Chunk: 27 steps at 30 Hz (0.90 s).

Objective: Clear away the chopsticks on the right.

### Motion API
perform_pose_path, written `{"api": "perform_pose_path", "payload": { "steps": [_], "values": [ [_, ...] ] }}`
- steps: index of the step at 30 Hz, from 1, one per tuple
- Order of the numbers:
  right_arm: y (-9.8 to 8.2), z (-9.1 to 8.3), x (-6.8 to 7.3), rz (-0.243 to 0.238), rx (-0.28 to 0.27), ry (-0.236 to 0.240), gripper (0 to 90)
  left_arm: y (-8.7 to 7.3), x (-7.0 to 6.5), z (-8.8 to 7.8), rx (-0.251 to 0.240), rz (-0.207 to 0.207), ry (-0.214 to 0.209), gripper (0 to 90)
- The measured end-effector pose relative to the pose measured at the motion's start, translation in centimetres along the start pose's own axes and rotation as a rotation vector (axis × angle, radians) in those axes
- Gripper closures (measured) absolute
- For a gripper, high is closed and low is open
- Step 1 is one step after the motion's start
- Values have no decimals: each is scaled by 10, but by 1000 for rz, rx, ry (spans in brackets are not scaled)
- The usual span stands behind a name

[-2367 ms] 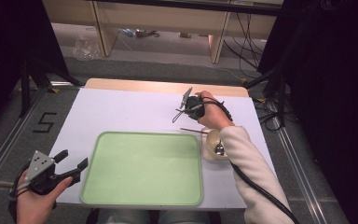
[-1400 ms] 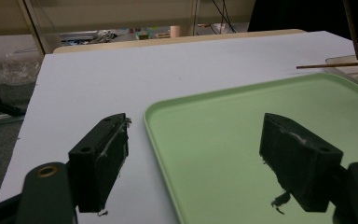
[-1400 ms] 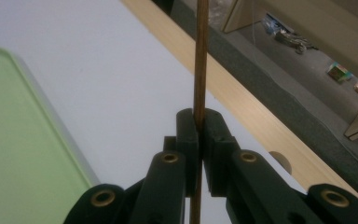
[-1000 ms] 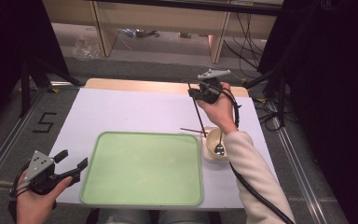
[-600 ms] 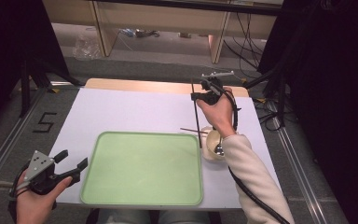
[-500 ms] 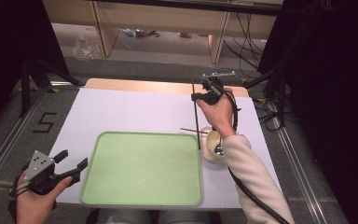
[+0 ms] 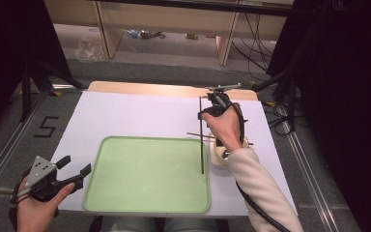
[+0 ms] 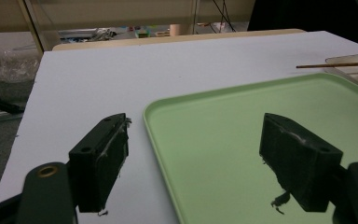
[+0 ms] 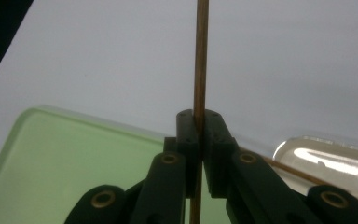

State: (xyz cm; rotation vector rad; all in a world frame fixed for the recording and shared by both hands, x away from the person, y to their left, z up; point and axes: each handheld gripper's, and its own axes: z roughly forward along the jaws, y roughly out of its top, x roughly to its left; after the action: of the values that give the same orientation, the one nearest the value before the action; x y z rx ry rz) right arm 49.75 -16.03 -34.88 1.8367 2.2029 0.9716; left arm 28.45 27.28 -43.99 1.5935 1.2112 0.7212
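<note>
Count: two grippers, one green tray, two chopsticks, one small cream holder, one white board over a wooden table.

Nearest me: my left gripper (image 7: 72, 175) sits off the near-left corner of the green tray (image 7: 145, 193), jaws spread wide, nothing between them. In the left gripper view one jaw is over the white board (image 8: 88, 88), the other over the tray floor, with the tray's left rim running between them. Tray is bare, rim raised all round, near edge close to the board's front edge.

Mid: my right gripper (image 7: 204, 114) is raised above the tray's far-right corner, jaws pinched nearly closed on one chopstick (image 7: 201, 140). In the high view the stick runs as a straight dark line from the jaws toward me and ends over the right part of the tray. The right gripper view shows the stick clamped between the pads (image 9: 187, 135) and passing through on both sides.

Just right of the tray: cream holder (image 7: 218, 155), partly under my right wrist. Second chopstick (image 7: 195, 135) lies across it, its tip pointing left over the tray's far edge.

Far: open white board behind and left of the tray, plenty of room. Wooden table edge (image 7: 145, 89) beyond it, then floor and shelving.
</note>
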Motion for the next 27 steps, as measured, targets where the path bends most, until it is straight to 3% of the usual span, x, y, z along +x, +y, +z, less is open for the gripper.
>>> {"api": "perform_pose_path", "payload": {
  "steps": [1,7,9,10,12,14,17,18,21,22,23,24,27],
  "values": [
    [-2,1,3,36,20,-10,871,0,0,0,1,0,-1,233],
    [-17,10,1,47,113,-33,872,0,0,0,4,-1,0,233],
    [-20,12,0,44,121,-30,872,0,0,0,3,0,1,233],
    [-23,13,2,74,143,-37,872,0,0,0,3,1,1,233],
    [-30,17,0,79,166,-54,872,0,0,0,5,-2,1,233],
    [-33,19,-2,58,154,-47,871,0,0,0,6,-1,0,233],
    [-40,23,0,106,194,-70,871,0,0,0,6,-1,1,233],
    [-42,26,-5,32,171,-67,871,0,0,0,6,-1,1,233],
    [-46,29,-3,56,185,-72,871,0,0,0,6,-2,2,233],
    [-48,32,-1,77,231,-78,871,0,0,0,6,-1,2,233],
    [-48,32,-1,77,231,-78,871,0,0,0,6,-1,2,232],
    [-51,38,-6,17,211,-73,871,0,0,0,5,-2,2,233],
    [-54,42,-4,56,247,-79,871,0,0,0,6,1,1,232]
  ]
}}
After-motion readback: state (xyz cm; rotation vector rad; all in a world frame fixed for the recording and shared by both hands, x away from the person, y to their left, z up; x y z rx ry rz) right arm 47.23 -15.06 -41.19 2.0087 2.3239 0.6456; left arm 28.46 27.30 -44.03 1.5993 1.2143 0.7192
